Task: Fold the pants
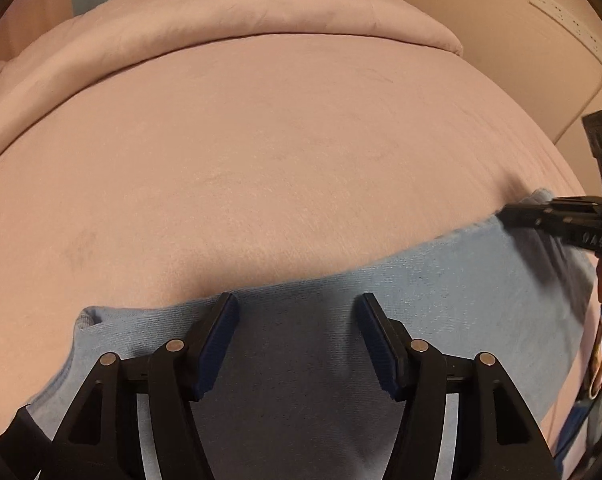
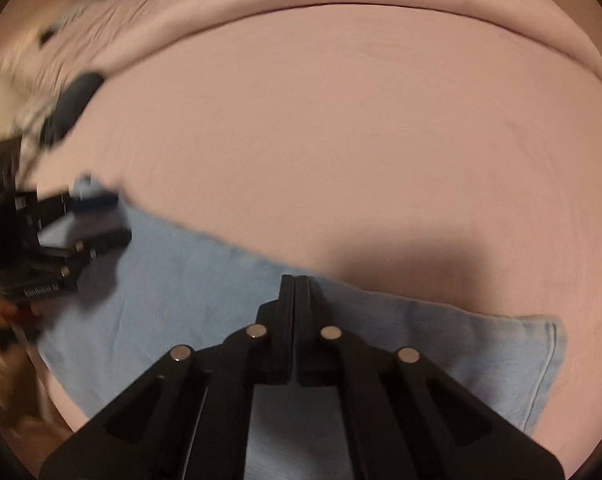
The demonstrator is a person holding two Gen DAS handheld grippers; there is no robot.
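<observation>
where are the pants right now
The light blue pants lie flat on the pink bedsheet along its near edge, low in both wrist views, under the left gripper and right gripper.

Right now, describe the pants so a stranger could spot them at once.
A pink bed sheet fills both views. At its near edge lie the pants, a flat, light blue denim strip. They are the only blue cloth on the pink bedding.

The light is dim and warm. Edges bend round and go dark. The right wrist view looks blurry.
</observation>
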